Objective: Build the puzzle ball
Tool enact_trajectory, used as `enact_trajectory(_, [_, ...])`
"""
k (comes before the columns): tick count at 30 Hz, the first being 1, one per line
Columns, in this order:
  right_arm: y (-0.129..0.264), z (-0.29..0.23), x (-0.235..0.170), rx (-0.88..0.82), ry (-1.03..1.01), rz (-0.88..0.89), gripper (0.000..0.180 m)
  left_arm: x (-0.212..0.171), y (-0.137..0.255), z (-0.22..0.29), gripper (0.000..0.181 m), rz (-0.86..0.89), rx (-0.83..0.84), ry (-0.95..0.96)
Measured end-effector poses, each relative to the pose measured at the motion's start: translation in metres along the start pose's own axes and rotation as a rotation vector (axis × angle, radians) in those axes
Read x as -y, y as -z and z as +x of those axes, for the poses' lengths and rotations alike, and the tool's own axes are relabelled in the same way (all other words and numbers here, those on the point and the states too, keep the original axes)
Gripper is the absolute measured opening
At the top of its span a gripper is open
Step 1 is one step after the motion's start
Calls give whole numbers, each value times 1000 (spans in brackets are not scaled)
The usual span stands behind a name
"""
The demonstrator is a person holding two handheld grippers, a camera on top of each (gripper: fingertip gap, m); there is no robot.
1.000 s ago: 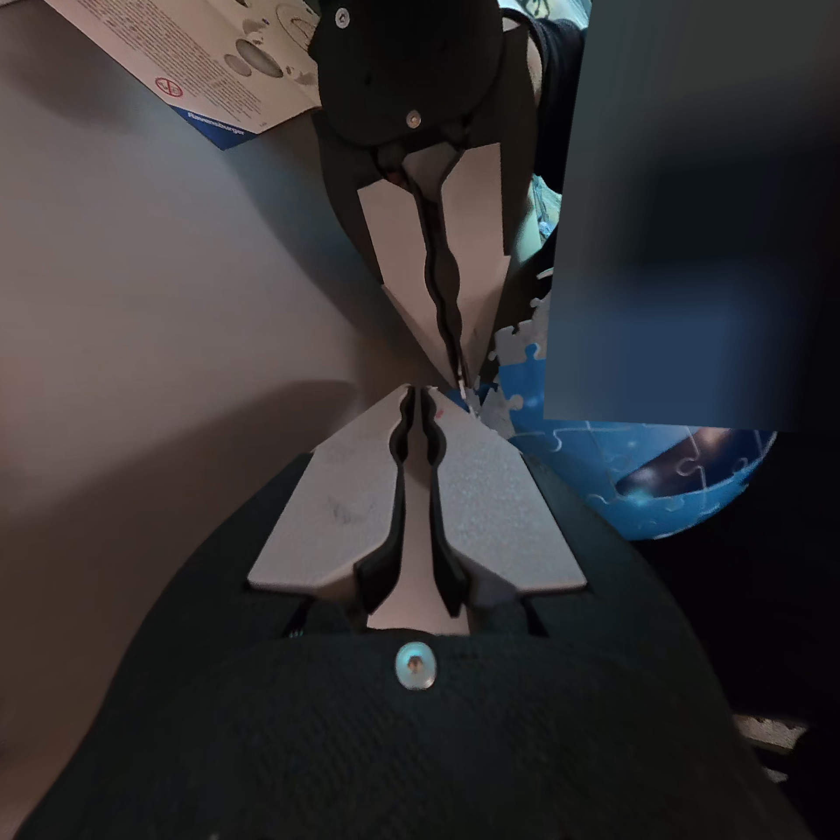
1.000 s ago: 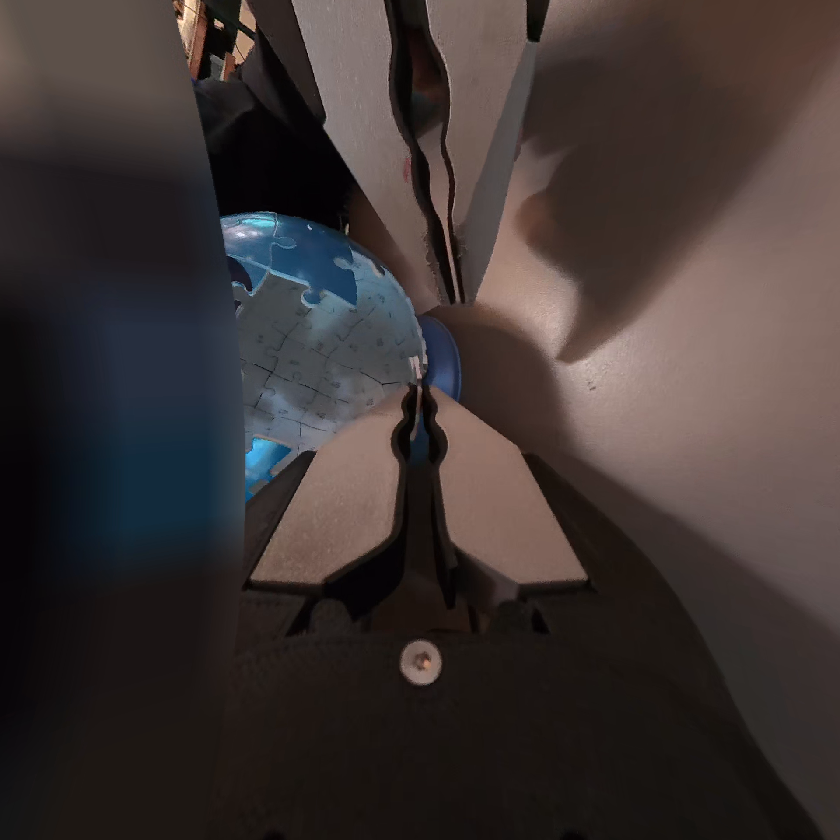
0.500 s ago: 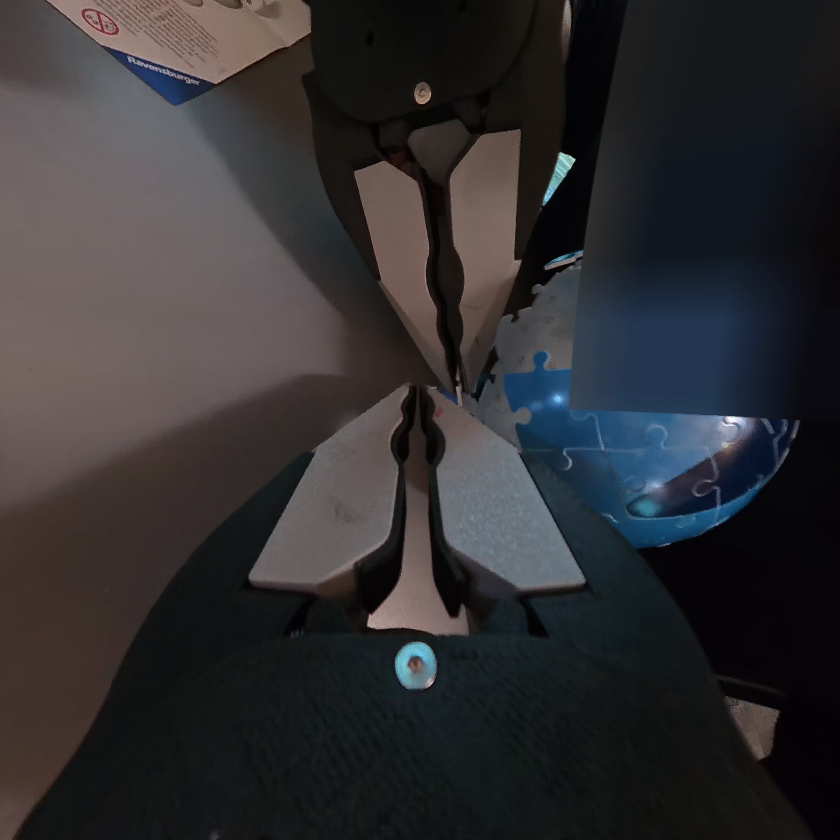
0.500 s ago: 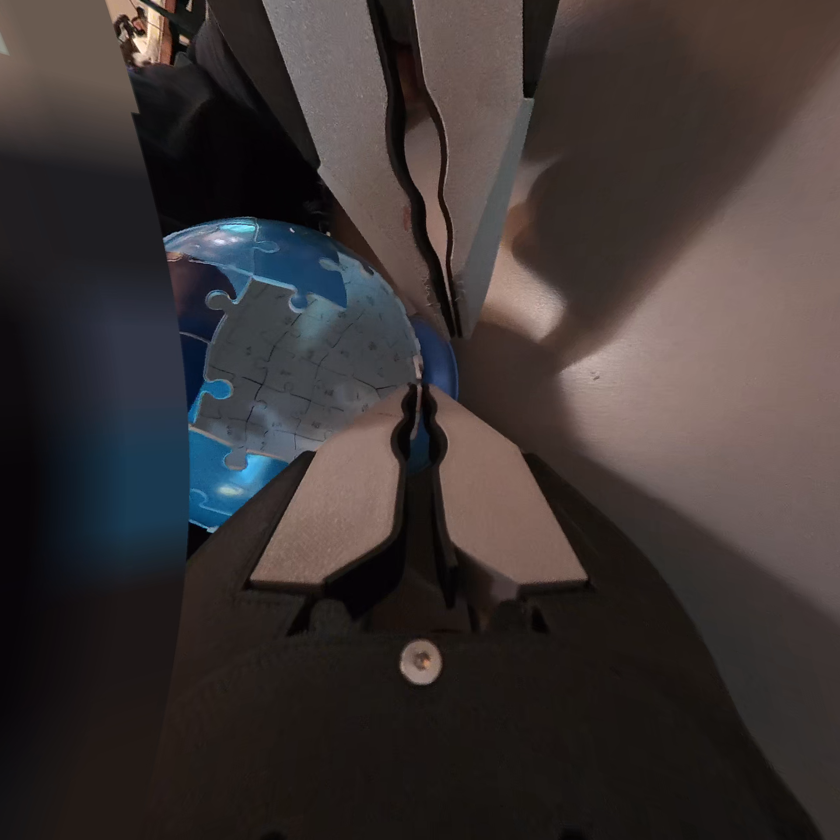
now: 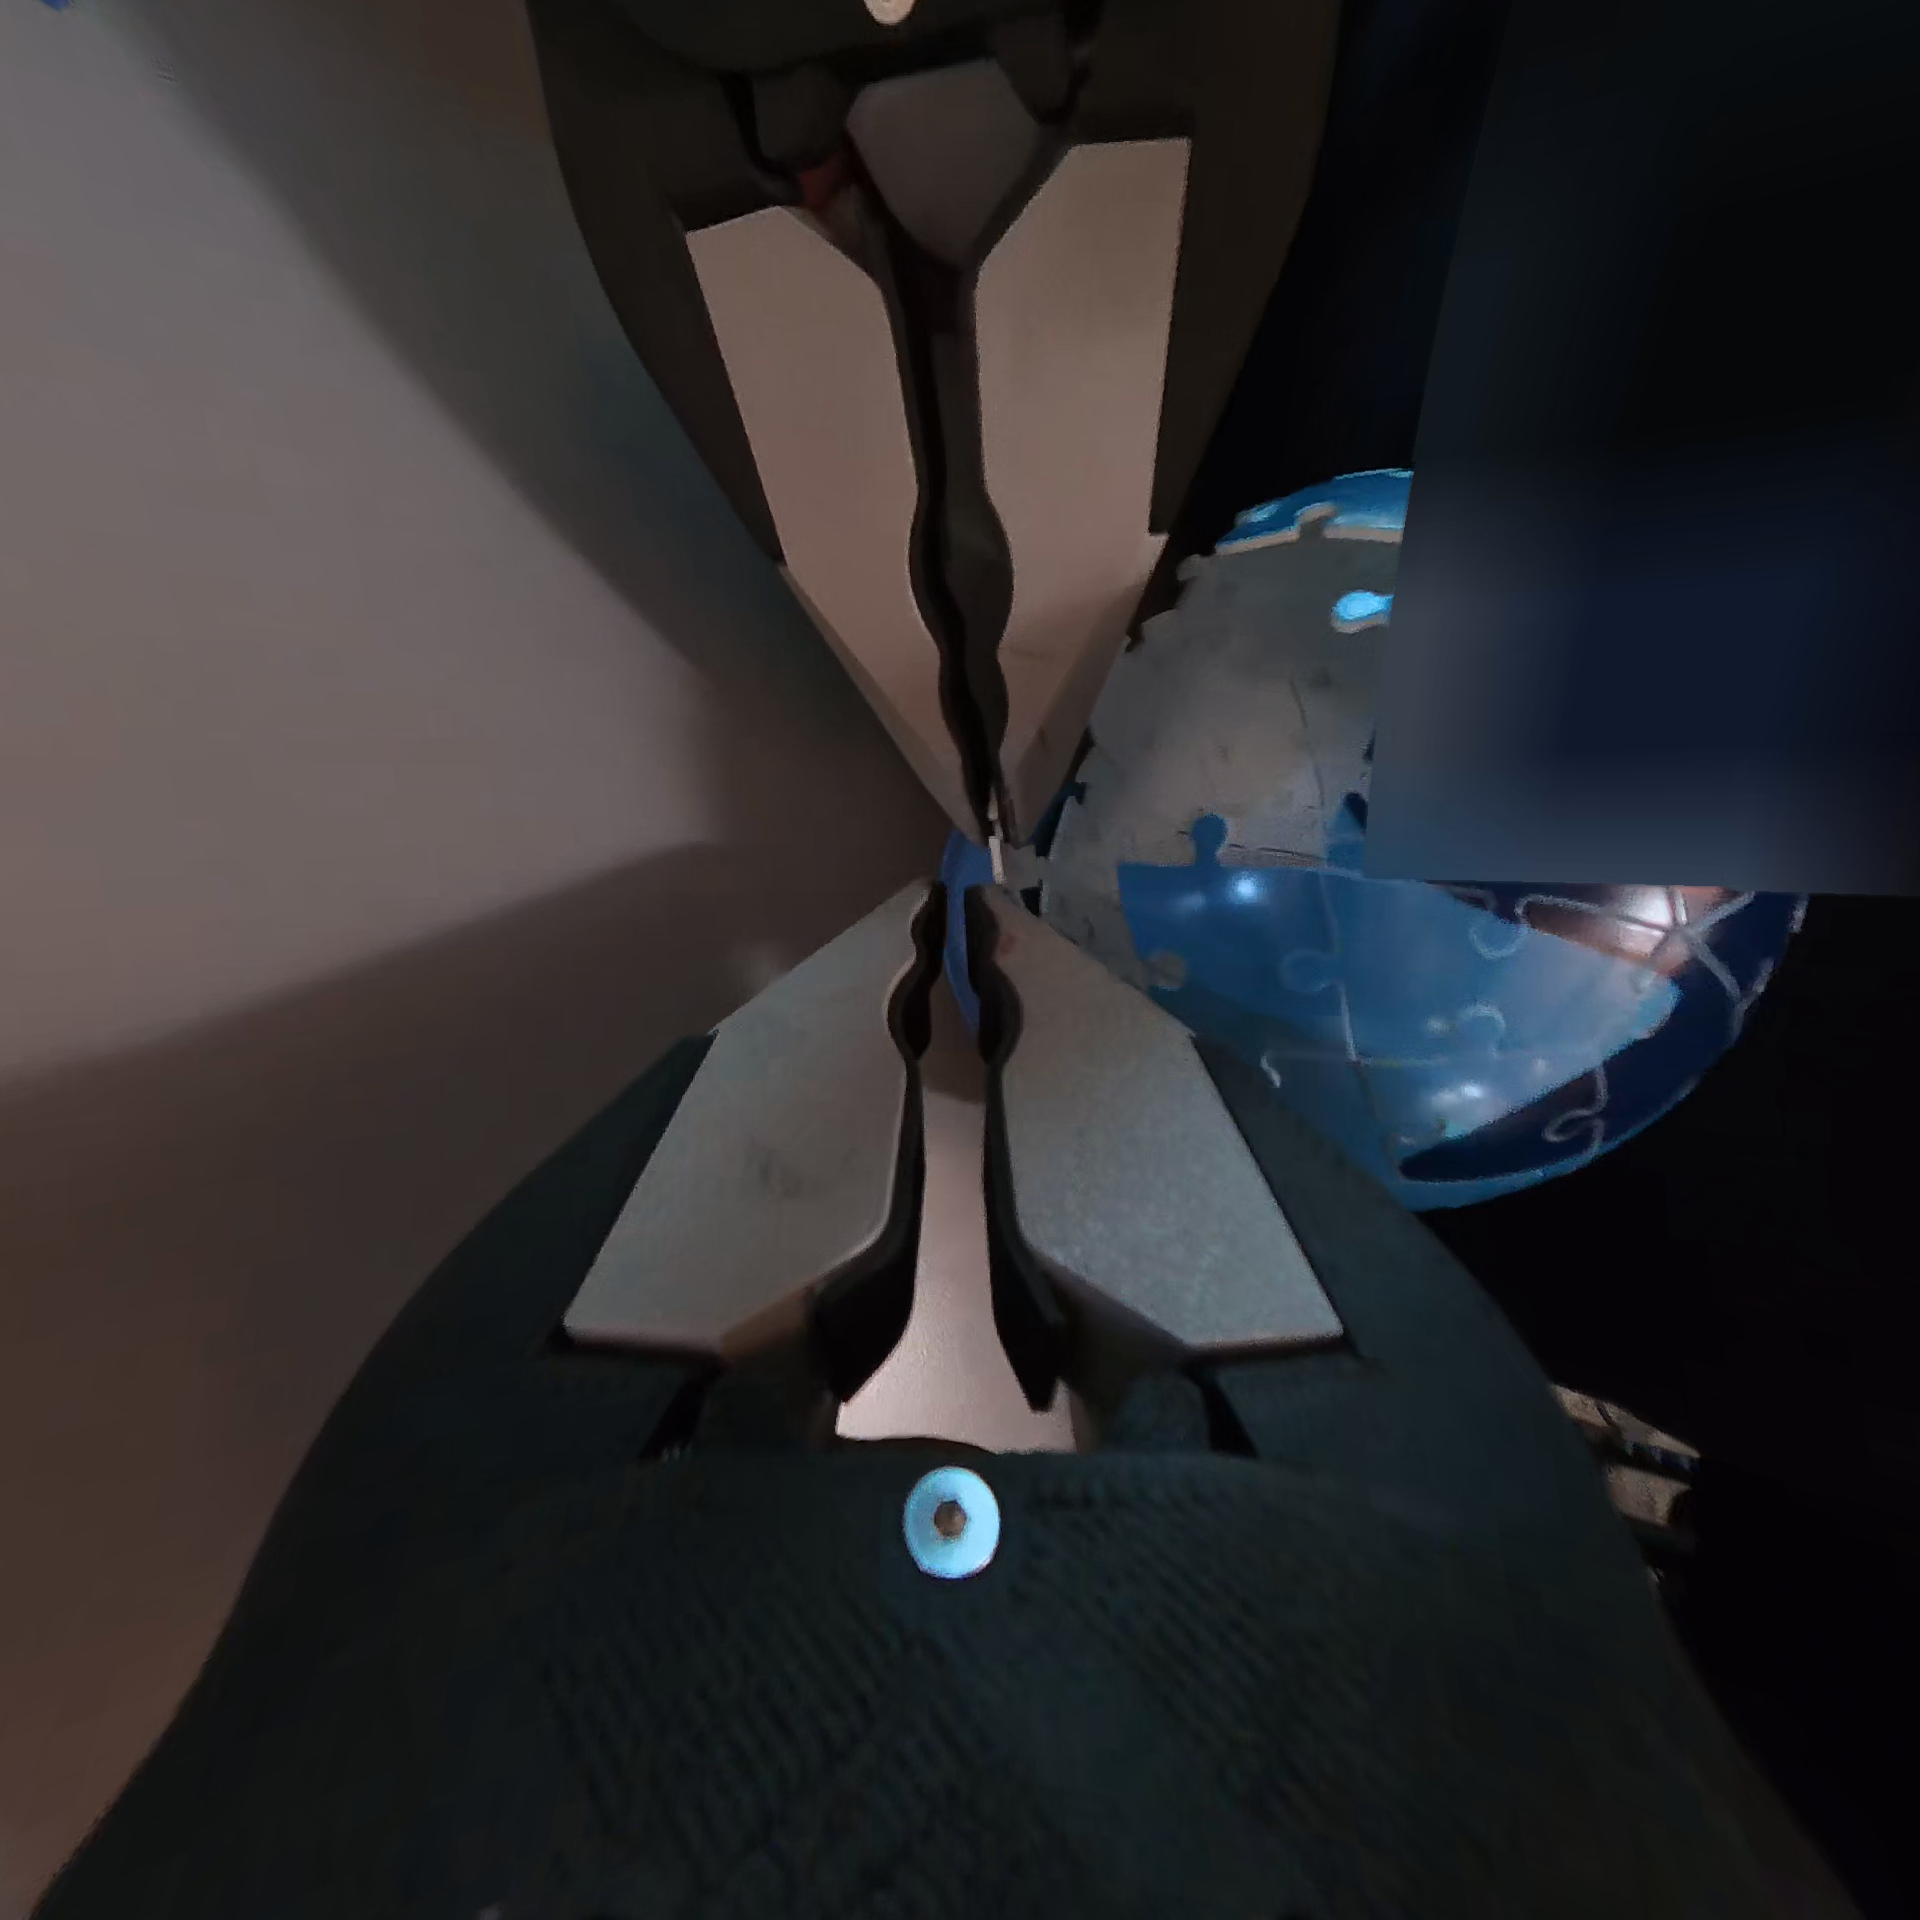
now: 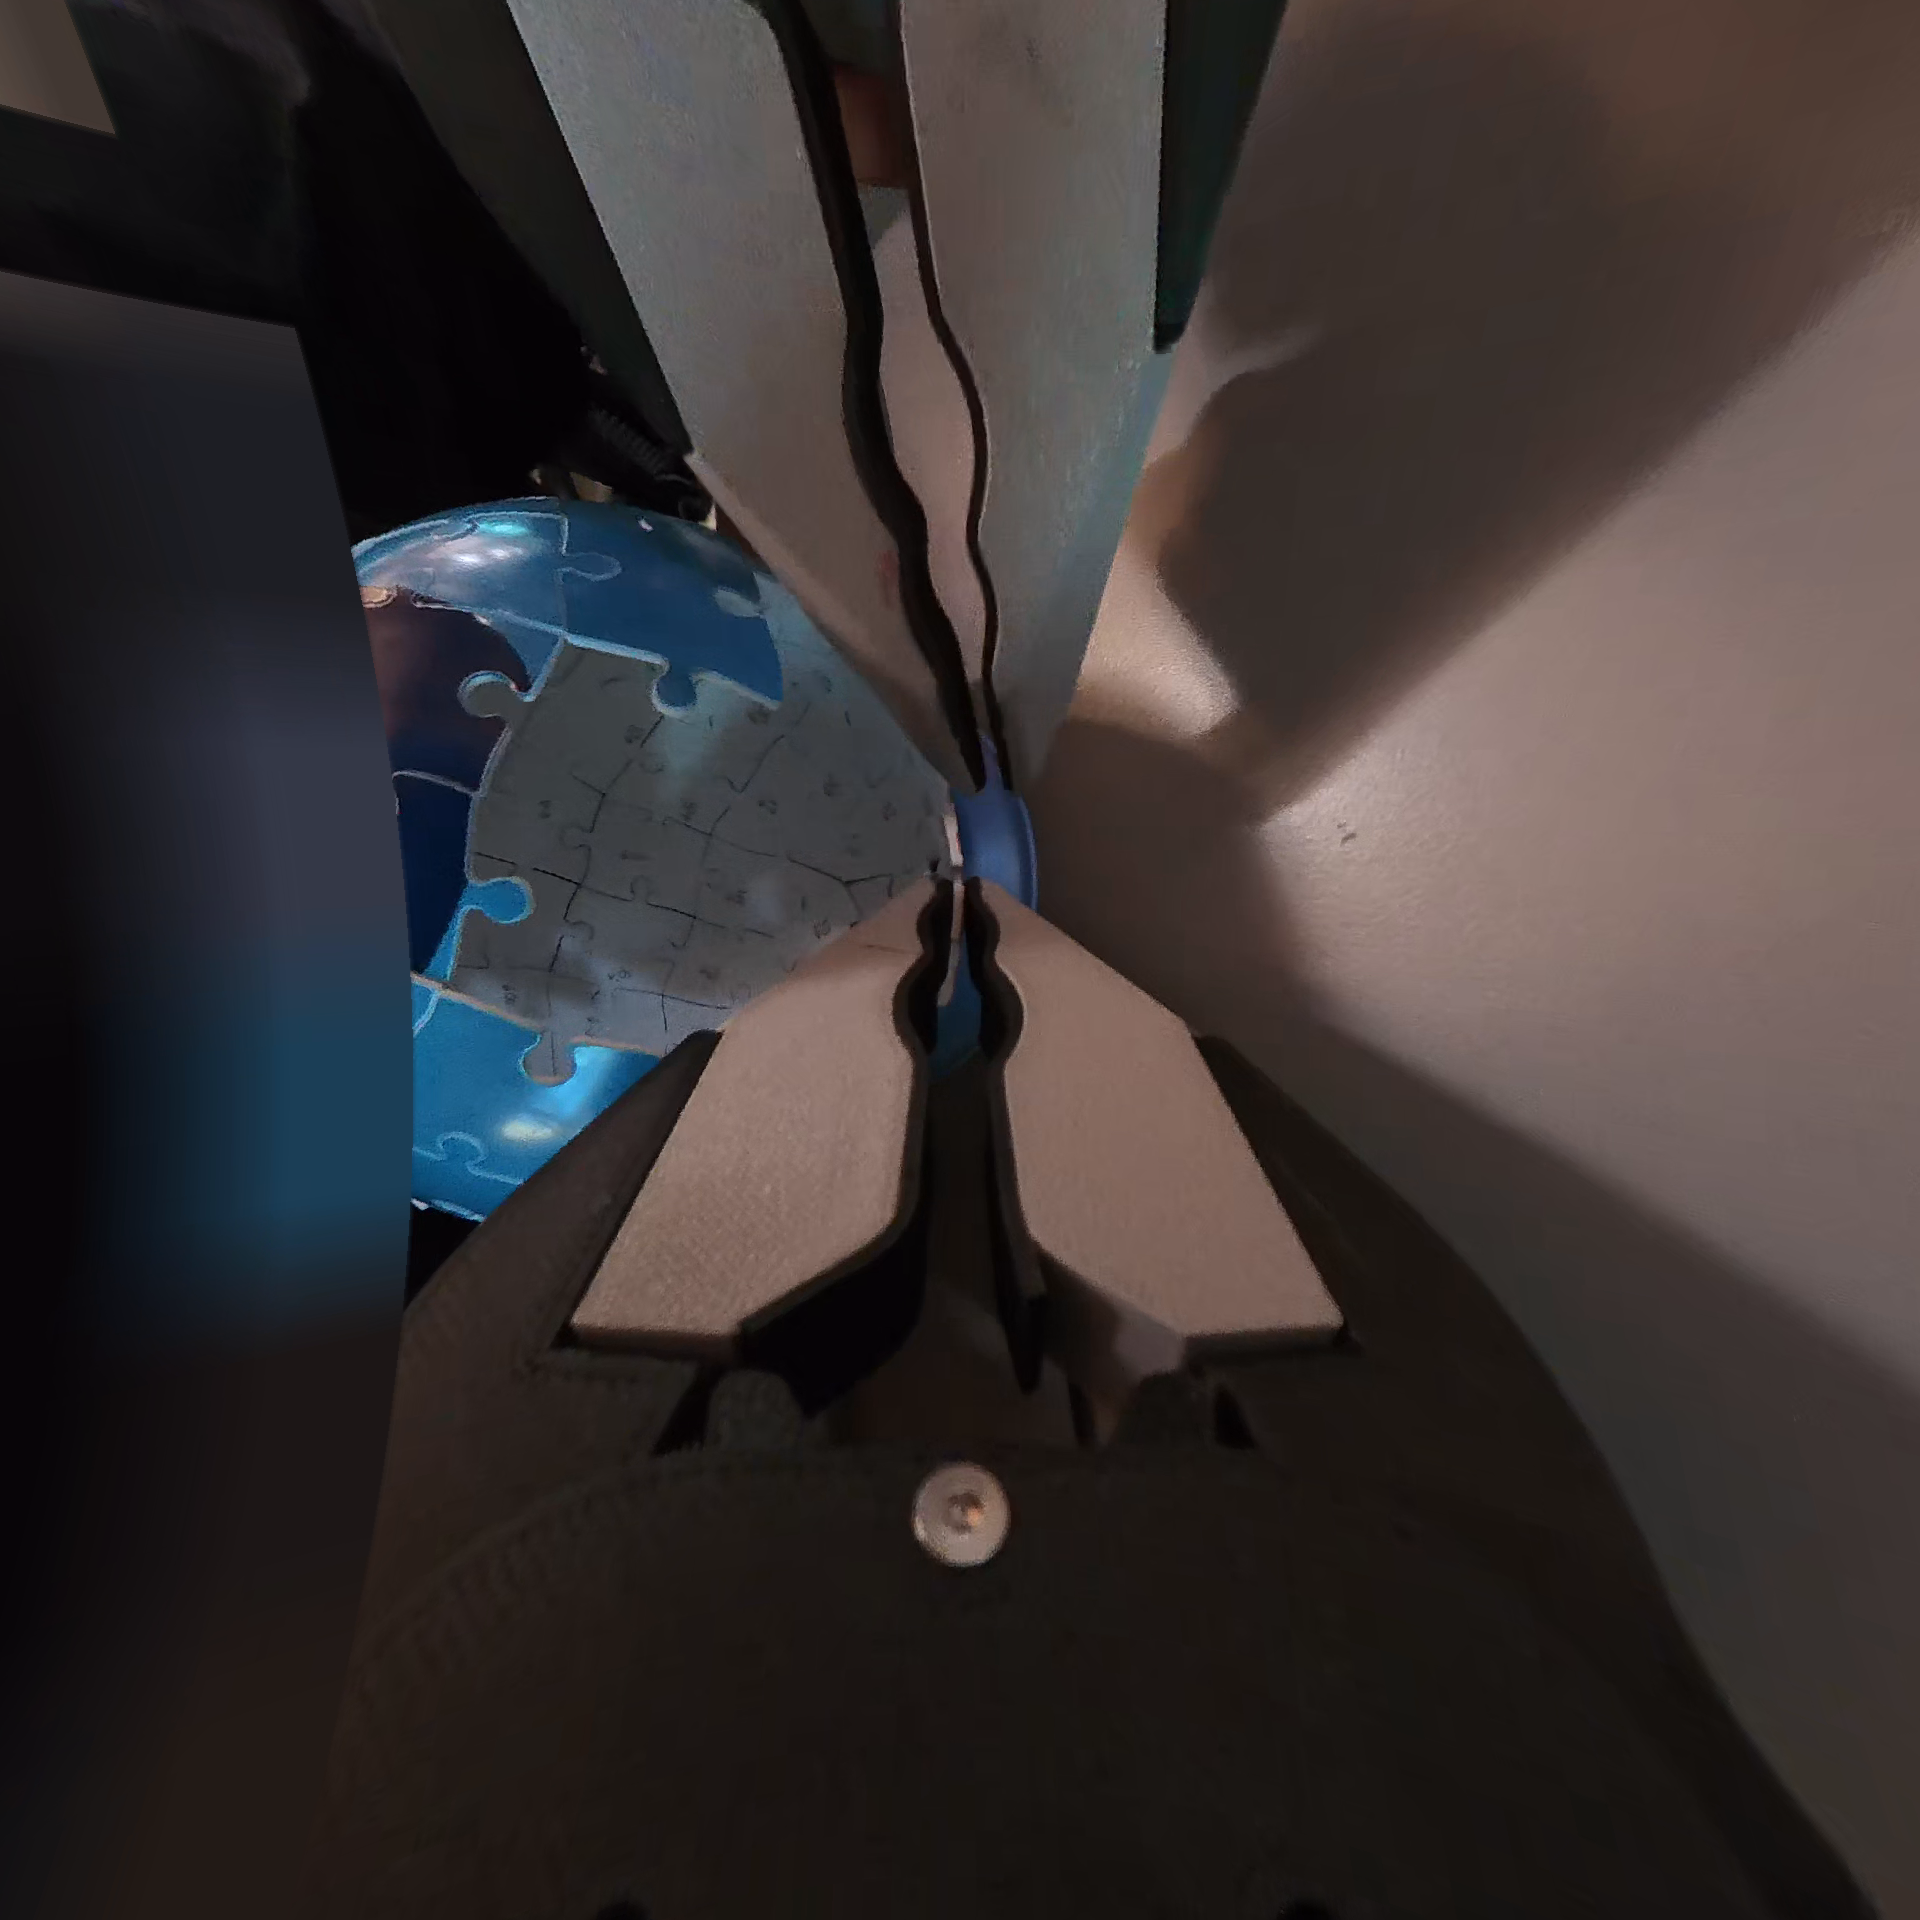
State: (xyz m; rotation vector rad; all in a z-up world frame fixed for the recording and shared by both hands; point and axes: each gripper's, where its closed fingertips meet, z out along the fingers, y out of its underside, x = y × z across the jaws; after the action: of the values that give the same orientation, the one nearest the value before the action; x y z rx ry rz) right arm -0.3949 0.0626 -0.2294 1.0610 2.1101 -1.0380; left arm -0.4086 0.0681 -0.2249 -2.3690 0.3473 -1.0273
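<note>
left gripper (image 5: 954,894): jaws nearly together, narrow slit at the tips, pinched on the blue cap (image 5: 958,868) at the edge of the puzzle ball (image 5: 1455,987). Also seen in the right wrist view, coming down from the top (image 6: 977,764), tips on the same cap.
right gripper (image 6: 958,888): jaws close together at the tips, clamped on the thin rim where the ball's grey pieces meet the blue cap (image 6: 1000,831). In the left wrist view it enters from the top (image 5: 987,821), tips meeting the left gripper's tips.
grippers relative: tip to tip, facing each other, both on the same spot of the ball.
puzzle ball: part-built sphere, off the table, held between the two grippers. In the left wrist view it lies right of the tips; in the right wrist view, left of them (image 6: 644,831).
ball surface: glossy blue pieces with a block of grey pieces (image 6: 686,842) showing their unprinted side.
writing: small dark marks on the grey pieces, too small to read. No brand or label legible.
table (image 5: 312,675): plain pale surface beyond the grippers, heavy shadows; same surface in the right wrist view (image 6: 1507,831).
background: dark beside the ball; cannot tell what it is.
</note>
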Motion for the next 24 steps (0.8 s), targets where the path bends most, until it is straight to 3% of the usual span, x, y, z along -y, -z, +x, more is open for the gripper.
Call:
enact_trajectory(16, [-1,0,-1,8,5,9,0,7,5,5,3,13,-52,19])
enact_trajectory(24, [-2,0,-1,-1,33,6,0,-2,-3,8,1,-72,-85,17])
